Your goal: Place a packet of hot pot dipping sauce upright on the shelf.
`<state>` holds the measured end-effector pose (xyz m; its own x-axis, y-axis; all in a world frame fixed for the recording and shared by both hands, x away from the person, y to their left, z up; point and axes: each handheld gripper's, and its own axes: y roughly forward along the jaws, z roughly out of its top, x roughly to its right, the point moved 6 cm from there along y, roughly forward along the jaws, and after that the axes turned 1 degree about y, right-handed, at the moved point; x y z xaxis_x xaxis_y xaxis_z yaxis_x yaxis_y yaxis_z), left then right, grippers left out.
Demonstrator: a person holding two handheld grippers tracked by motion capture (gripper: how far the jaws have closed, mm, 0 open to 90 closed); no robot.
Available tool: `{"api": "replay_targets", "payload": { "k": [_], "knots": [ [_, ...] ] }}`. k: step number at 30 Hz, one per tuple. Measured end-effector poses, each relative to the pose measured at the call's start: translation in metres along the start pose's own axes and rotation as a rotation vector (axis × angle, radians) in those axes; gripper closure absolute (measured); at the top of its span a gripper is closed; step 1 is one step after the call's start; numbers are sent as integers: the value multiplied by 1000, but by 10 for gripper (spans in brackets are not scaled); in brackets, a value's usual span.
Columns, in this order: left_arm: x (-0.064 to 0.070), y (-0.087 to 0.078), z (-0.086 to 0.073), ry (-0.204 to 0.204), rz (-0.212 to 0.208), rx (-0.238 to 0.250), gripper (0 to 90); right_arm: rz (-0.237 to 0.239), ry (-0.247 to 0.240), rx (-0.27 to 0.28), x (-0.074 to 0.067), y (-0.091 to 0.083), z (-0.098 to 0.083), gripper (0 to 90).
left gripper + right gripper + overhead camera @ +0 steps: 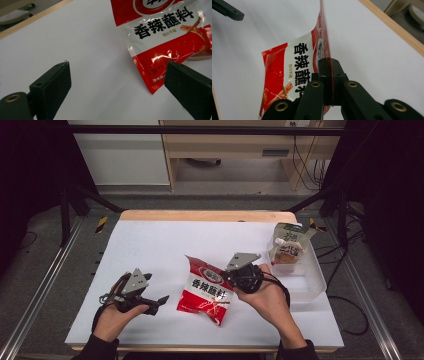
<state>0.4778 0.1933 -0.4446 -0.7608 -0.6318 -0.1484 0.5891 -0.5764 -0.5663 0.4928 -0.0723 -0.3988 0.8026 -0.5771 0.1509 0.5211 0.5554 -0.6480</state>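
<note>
Right gripper (329,75) clamped on red sachet's (207,290) edge, lifting; left gripper (117,85) gaping, empty, nearer desk's (150,240) left edge.

The red and white seasoning packet (170,32) is the one thing with print you can actually read. Big black characters across its white band say 香辣蘸料, with a smaller gold line 四川干碟 right under them. It's pinched in the right claw (329,62), and the same 香辣蘸 runs sideways just left of that claw. Ahead of the left claw (120,82), tiny white print sits at the packet's bottom corner, too small to make out. The logo in the red oval up top is cut off.
</note>
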Motion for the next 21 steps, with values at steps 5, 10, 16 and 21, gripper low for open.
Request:
{"api": "replay_targets", "payload": {
  "k": [5, 10, 16, 21],
  "knots": [
    [-8, -4, 12, 4, 15, 24, 87, 8, -33, 18, -1, 3, 9, 900],
    [-12, -10, 24, 25, 21, 30, 103, 23, -55, 37, -3, 0, 18, 900],
    [-12, -17, 41, 54, 15, 46, 134, 66, -83, 59, -7, -6, 29, 900],
    [-12, -23, 51, 68, 10, 47, 193, 103, -94, 66, -9, -11, 37, 900]
  ]
}}
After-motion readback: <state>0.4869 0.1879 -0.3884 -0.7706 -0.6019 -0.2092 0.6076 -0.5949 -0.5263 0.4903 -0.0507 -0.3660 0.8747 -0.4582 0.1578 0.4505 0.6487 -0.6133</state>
